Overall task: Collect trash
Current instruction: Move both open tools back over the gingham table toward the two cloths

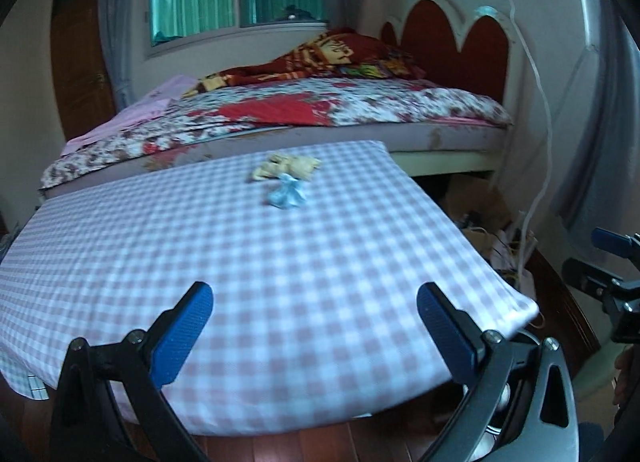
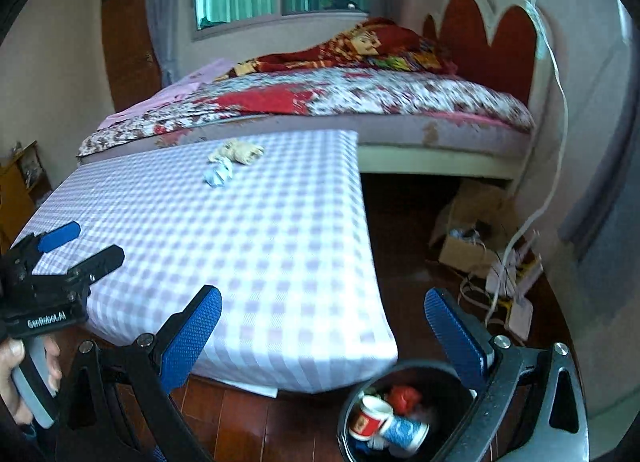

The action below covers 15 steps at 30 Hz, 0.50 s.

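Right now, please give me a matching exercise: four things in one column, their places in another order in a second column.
1. blue wrapper
2. paper cup
3. cardboard box
4. red blanket

A. on the bed
B. on the checked tablecloth
C. on the floor below the bed
D. in the black bin

Pairs: 1-B, 2-D, 3-C, 4-A

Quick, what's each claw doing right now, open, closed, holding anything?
Left claw: open, empty, over the checked table.
Right claw: open, empty, above the trash bin.
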Tool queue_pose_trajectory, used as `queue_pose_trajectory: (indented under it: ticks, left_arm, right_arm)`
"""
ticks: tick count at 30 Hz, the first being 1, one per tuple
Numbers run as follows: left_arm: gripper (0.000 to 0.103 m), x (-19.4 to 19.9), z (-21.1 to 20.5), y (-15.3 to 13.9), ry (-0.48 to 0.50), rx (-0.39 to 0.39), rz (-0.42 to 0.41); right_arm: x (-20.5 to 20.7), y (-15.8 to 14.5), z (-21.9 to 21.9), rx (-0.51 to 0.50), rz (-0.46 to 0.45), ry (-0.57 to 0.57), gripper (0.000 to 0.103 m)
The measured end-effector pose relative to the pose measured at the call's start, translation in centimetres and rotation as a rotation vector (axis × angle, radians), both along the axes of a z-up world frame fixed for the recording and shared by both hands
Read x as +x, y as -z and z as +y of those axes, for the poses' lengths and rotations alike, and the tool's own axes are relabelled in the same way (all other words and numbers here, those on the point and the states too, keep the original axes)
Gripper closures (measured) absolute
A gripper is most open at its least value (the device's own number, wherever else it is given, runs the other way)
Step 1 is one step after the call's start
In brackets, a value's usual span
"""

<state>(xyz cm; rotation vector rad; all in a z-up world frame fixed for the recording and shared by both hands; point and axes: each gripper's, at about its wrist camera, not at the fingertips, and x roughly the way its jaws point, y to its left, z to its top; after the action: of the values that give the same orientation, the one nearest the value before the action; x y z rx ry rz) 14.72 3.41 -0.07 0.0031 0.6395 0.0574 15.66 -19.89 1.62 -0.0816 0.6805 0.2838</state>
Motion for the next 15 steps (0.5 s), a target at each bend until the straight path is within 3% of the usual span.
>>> queue_pose_trajectory:
  ticks: [7,11,15]
  left_arm:
    - [0.001,4.6,2.1,0.6,-0.042,0.000,0.018]
    - [0.001,8.3,2.8,1.7,-0.039,0.000,0.036]
    - [0.009,11.8,3.4,3.1,-0.033,-0.035,0.066]
  right_arm:
    - [4.8,-0.2,3.4,0.009,0.004,-0.044,0.001]
    - [9.5,0.7,5.6,-0.007,0.018,-0.055,0.001]
    - [14.0,1.7,6.5,-0.007,0.033,-0.050,0.001]
